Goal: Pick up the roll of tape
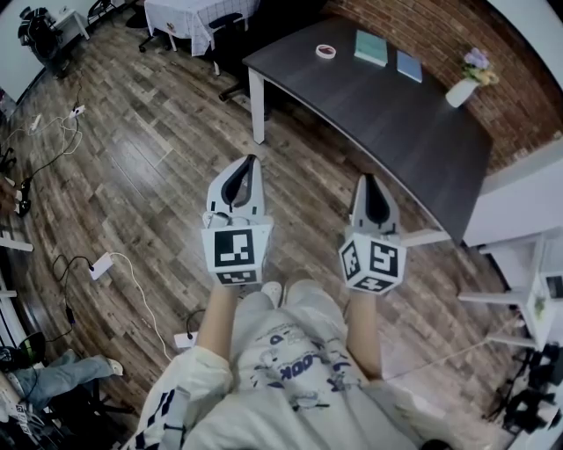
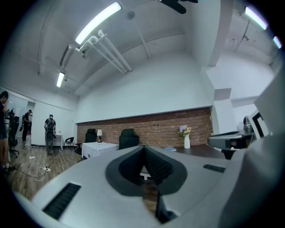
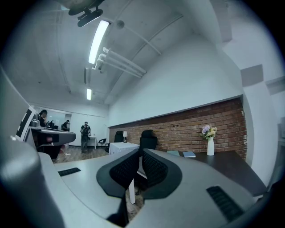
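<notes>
You hold your left gripper and right gripper level, jaws together on nothing (just a carry pose, I'd say), because the small white roll of tape lies well ahead, at the far end of the dark rectangular table.

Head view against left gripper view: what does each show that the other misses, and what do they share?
Only the head view: the roll of tape lying on the dark table, untouched, and the person's shirt below the grippers. Only the left gripper view: the ceiling lights and people standing at far left. Both: the vase of flowers, the brick wall, the white-clothed table, and the left gripper, jaws together with nothing between them.
</notes>
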Available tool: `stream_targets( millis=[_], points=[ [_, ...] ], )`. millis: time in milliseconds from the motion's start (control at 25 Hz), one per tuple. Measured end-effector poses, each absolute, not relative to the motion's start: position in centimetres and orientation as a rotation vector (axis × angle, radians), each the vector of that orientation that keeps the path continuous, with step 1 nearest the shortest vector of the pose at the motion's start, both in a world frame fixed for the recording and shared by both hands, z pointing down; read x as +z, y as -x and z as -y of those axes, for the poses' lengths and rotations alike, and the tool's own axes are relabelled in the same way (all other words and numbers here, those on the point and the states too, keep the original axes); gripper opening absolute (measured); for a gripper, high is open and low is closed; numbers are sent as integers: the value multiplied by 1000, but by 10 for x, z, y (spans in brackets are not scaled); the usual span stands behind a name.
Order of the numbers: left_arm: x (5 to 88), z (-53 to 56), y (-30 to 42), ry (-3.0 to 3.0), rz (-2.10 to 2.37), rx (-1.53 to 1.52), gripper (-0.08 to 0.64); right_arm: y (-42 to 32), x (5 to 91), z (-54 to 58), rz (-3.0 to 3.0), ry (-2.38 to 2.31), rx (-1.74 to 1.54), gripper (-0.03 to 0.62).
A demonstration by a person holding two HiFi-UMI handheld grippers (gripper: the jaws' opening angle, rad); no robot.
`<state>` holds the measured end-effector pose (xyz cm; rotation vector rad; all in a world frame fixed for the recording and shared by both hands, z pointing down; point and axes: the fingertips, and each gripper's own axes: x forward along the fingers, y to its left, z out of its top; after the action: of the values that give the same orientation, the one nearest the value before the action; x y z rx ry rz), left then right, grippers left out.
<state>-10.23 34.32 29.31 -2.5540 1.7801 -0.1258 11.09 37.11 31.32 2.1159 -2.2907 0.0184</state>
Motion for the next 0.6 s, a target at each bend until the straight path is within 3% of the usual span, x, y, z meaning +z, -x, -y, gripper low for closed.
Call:
stream_targets(
  millis=[400,600],
  points=[
    [306,-308,92,2575,-1802,-134,-3,-118,321,-334,2305,-2095,45,11],
    [310,-266,81,2563,-1822,-149,-3,-125,327,-288,2343,-2051,74,74]
  ],
)
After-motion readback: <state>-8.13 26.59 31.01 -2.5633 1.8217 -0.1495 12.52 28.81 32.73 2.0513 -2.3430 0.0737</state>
